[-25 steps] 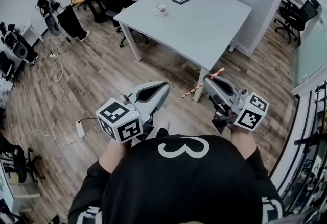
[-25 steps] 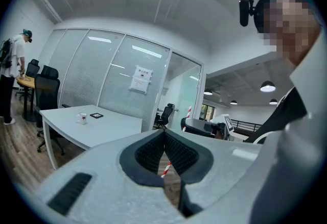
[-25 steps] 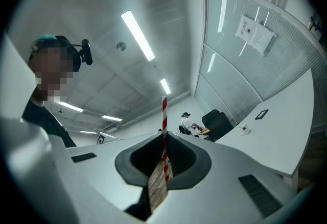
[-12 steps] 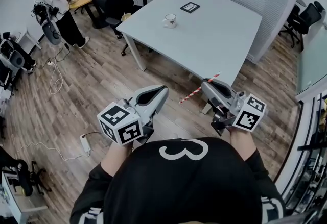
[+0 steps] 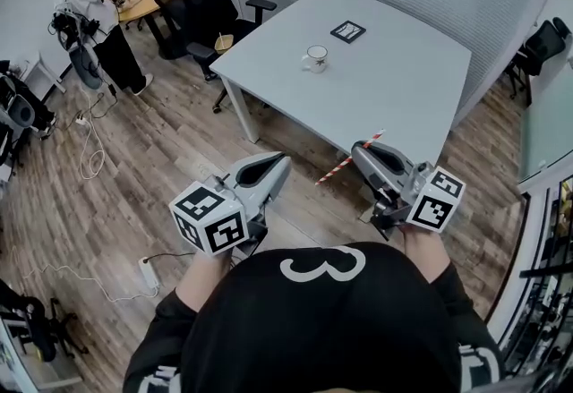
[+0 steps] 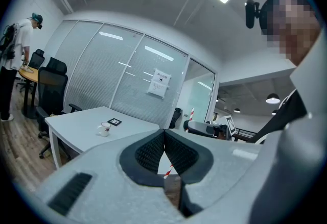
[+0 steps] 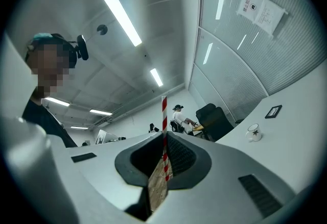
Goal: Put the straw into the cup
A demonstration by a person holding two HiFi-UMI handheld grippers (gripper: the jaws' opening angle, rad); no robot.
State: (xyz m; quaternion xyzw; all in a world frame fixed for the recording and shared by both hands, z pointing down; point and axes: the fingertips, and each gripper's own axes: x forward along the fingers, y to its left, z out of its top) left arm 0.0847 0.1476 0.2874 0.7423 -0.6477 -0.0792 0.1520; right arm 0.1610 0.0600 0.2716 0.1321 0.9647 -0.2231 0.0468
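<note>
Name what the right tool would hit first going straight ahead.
Probably nothing close: the right tool, shut on the straw, aims past the table toward the distant black chairs; depth unclear.

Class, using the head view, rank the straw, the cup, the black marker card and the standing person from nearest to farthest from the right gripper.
1. straw, held in the right gripper
2. cup, mid-table
3. marker card, just beyond the cup
4. standing person, far left

Open floor [image 5: 179,140] before table [image 5: 394,87]; its top bare around cup [image 5: 314,58], card [image 5: 347,31] nearby
</note>
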